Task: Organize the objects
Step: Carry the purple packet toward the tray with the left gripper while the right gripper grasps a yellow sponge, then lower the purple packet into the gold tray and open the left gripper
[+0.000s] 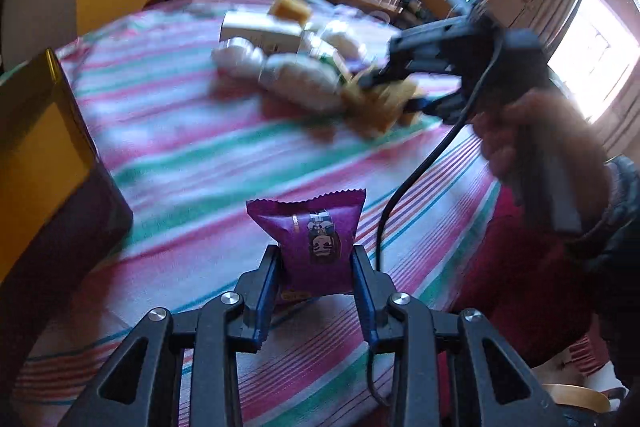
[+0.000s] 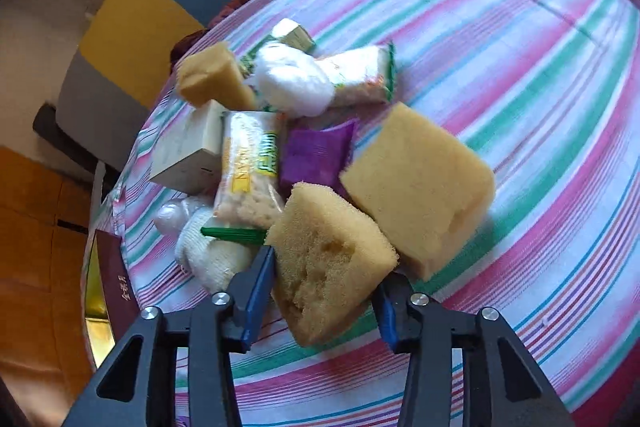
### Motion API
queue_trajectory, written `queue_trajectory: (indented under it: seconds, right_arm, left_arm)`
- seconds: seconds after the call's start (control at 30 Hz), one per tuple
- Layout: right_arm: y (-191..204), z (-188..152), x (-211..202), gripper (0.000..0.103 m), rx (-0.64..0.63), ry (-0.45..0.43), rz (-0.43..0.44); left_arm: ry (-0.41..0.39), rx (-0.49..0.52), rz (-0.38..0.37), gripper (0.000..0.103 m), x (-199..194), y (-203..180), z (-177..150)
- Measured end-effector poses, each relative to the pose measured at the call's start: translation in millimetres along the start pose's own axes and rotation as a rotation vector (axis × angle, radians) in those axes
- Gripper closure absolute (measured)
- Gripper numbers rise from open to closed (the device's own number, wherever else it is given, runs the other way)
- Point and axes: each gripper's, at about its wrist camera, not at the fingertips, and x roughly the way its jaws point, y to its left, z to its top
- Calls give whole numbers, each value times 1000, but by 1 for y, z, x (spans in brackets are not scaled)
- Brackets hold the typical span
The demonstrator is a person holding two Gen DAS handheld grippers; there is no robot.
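Half sponge (image 2: 328, 259) hidden between right gripper (image 2: 326, 291) jaws.

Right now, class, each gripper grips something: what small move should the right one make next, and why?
Probably lift. The right gripper is shut on the porous yellow sponge wedge, which leans against the larger yellow sponge block and green-edged cracker packet; rising straight should free it without dragging them.

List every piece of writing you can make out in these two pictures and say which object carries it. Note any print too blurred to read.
Purple foil snack packet in the left gripper: cartoon face and orange print, unreadable.
Clear cracker packet with green and yellow label: large letters, too blurred to quote.
Dark red box edge: small gold characters, illegible.
Pale cardboard box: no legible text.
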Motion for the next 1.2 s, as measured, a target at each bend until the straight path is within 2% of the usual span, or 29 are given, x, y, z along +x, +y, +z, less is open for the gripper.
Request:
queue_trajectory:
  seconds: [0.1, 0.27, 0.5, 0.63, 0.73, 0.97, 1.07, 1.2]
  right_arm:
    - [4, 0, 2, 59, -25, 2, -14]
    - [12, 0, 0, 60, -78, -16, -44]
    - [18, 1, -6, 63, -121, -58, -68]
    - [17, -1, -12, 63, -147, -72, -77]
    - [20, -1, -15, 63, -170, -86, -91]
    - [24, -3, -21, 64, -204, -113, -98]
    - [25, -3, -22, 64, -215, -118, -97]
    - [25, -4, -22, 64, -219, -125, -101]
  left_arm:
    - [-57, 16, -4, 69, -19, -4, 4]
    - [-119, -16, -18, 69, -43, 1, 8]
    - [-202, -135, 7, 69, -87, 33, 15]
    - [-225, -242, 111, 69, -109, 69, 14]
    - [-240, -327, 224, 69, -129, 110, 15]
    - [-186, -520, 455, 69, -150, 229, 15]
    - [-162, -577, 485, 69, -146, 268, 18]
    - [-124, -584, 538, 69, -129, 294, 25]
